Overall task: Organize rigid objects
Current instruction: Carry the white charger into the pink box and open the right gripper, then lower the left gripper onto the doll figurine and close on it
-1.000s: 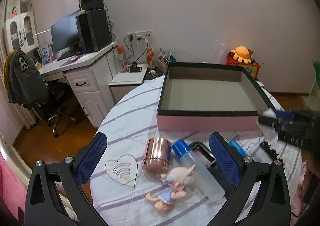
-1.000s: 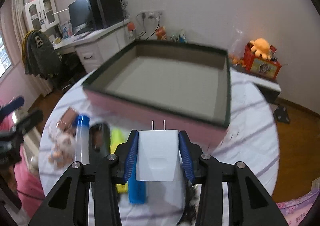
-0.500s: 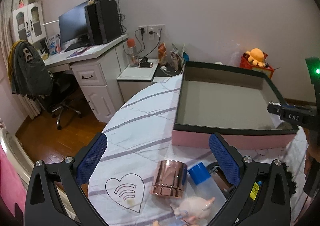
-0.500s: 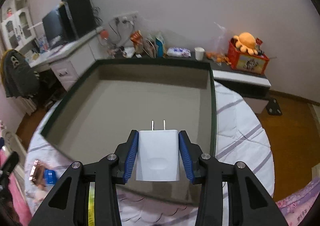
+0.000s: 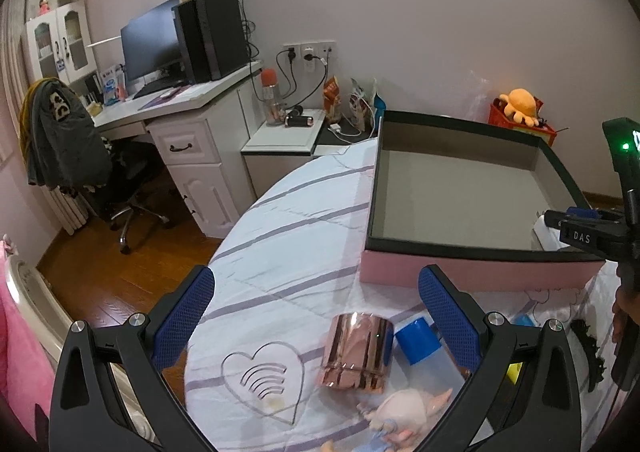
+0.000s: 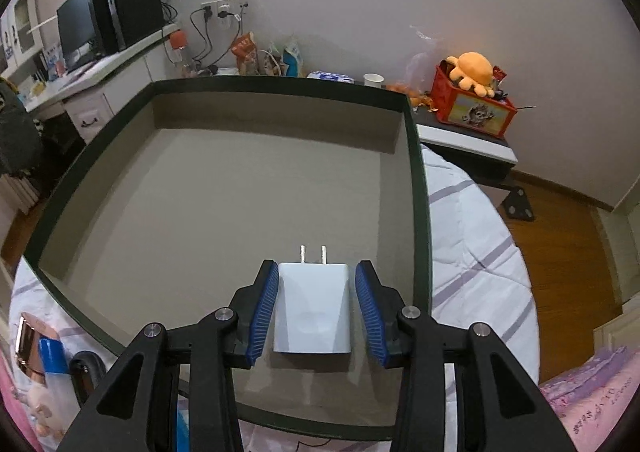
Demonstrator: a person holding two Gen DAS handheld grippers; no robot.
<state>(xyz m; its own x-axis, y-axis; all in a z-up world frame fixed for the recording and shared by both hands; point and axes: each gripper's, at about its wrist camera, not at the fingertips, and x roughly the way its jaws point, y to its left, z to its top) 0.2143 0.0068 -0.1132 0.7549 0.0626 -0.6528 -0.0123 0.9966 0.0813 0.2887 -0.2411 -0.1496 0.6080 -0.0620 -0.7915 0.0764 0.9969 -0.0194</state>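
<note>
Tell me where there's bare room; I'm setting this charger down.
The box floor is bare wall to wall, but for the charger near its right wall. Crowded: the cloth before the box, with copper cup, blue-capped bottle, doll.

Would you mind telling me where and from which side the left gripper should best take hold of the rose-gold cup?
Grip the rose-gold cup across its curved side wall, coming from above with the open left gripper. It lies on its side on the table, so its round body probably offers the pads two opposite faces; the blue-capped bottle crowds its right.
</note>
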